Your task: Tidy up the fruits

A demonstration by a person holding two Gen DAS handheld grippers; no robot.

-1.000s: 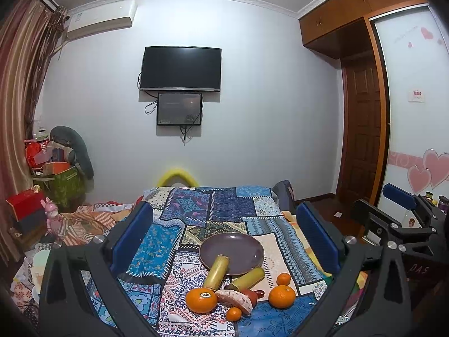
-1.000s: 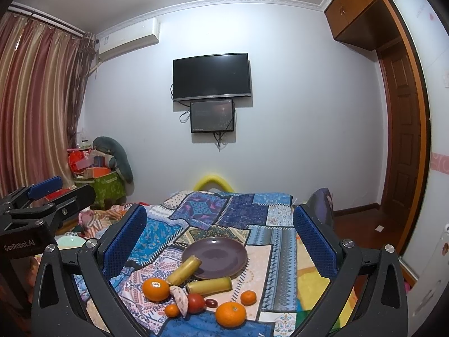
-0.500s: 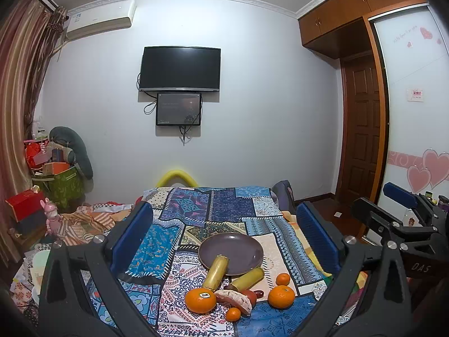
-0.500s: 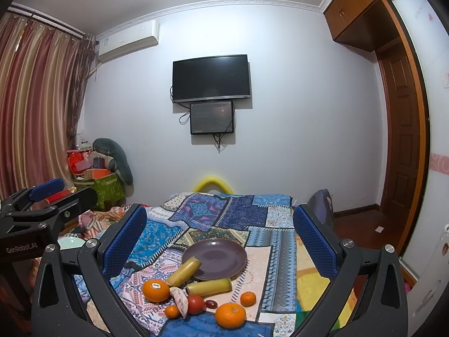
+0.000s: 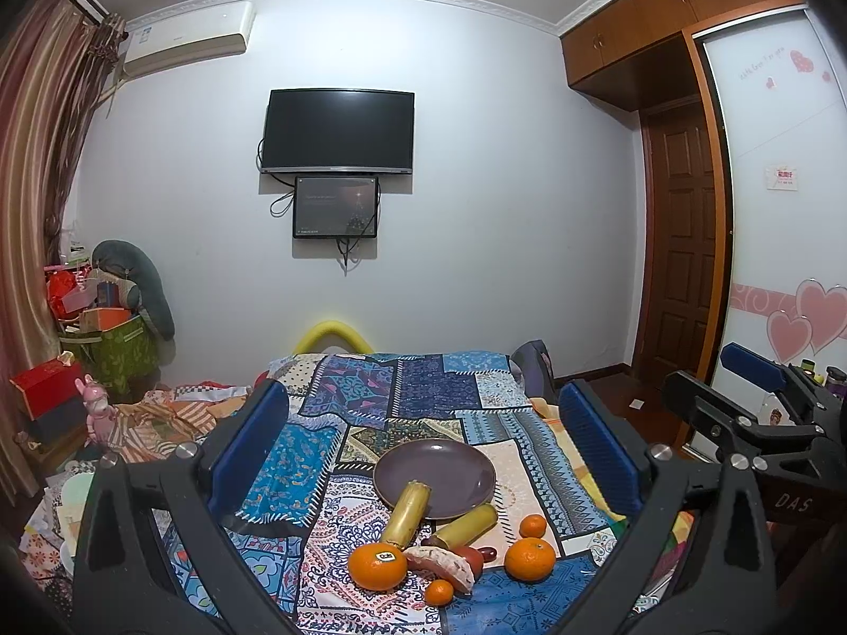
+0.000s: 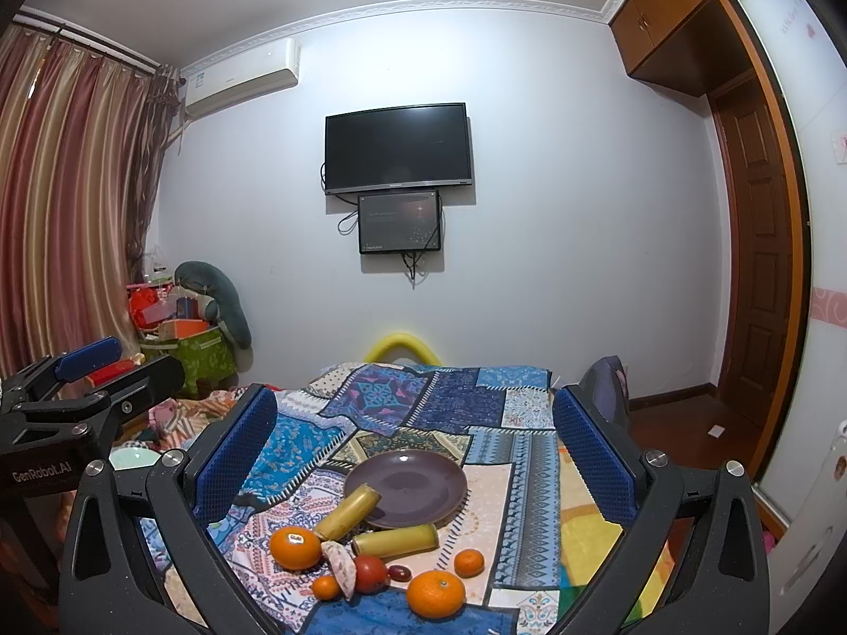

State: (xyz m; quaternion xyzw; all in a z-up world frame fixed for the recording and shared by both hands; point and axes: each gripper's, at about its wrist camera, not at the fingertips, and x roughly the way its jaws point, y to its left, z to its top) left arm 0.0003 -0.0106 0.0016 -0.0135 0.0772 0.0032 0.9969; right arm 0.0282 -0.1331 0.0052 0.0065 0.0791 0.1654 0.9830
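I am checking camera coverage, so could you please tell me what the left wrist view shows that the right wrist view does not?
Only the left wrist view shows the pink hearts on the wardrobe door and the right gripper from the side. Only the right wrist view shows the full spread of striped curtains and the left gripper from the side. Both share the purple plate, empty, two yellow stalks, the oranges, the patchwork cloth and the television.

A pale wall carried a dark television with a smaller screen just below it and an air conditioner near the ceiling. Striped curtains hung at the left; a brown wooden door stood at the right beneath wooden cabinets. A patchwork quilt covered the bed.
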